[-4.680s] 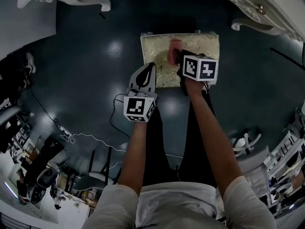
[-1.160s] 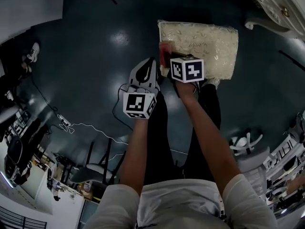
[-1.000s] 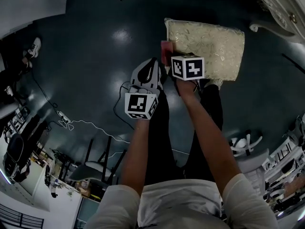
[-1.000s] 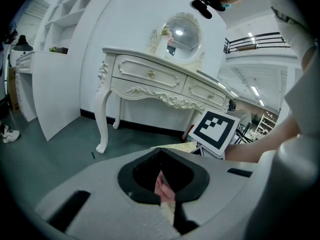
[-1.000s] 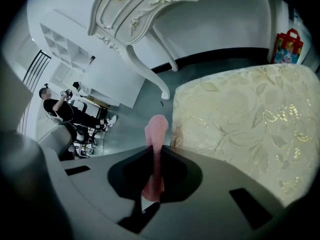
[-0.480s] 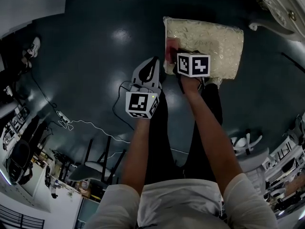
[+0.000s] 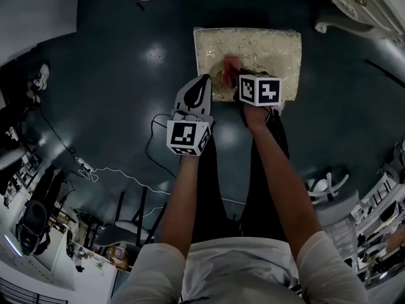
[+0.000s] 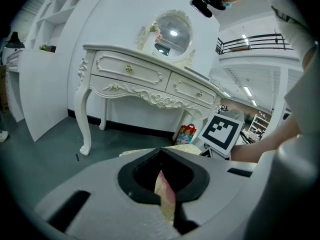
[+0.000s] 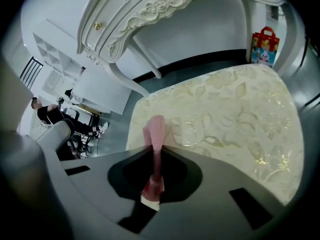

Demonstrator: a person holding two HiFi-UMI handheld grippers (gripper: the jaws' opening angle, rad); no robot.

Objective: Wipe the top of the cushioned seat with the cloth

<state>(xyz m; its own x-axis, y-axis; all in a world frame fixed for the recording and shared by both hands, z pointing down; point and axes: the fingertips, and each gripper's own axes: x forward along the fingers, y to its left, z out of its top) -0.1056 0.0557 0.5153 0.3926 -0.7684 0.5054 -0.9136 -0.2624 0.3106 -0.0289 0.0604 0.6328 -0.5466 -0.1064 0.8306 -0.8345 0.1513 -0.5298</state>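
The cushioned seat [image 7: 259, 52] is a cream, leaf-patterned rectangle on the dark floor ahead of me. My right gripper [image 7: 235, 75] is shut on a pink cloth [image 7: 229, 65], which rests on the seat's front left part. In the right gripper view the cloth [image 9: 155, 129] sticks out past the closed jaws [image 9: 156, 146] onto the seat [image 9: 225, 114]. My left gripper [image 7: 204, 80] hangs over the floor just off the seat's front left corner. Its jaws [image 8: 161, 151] are shut; a pale sliver shows between them, and I cannot tell what it is.
A white carved dressing table [image 8: 150, 79] stands beyond the seat, its edge at the head view's upper right [image 7: 361, 5]. A colourful bag [image 9: 264, 46] leans behind the seat. A cable [image 7: 114, 176] trails on the floor at left. The person's legs are below the grippers.
The right gripper has slid the pink cloth from the seat's left edge inward onto its top. The left gripper has stayed shut beside the seat.
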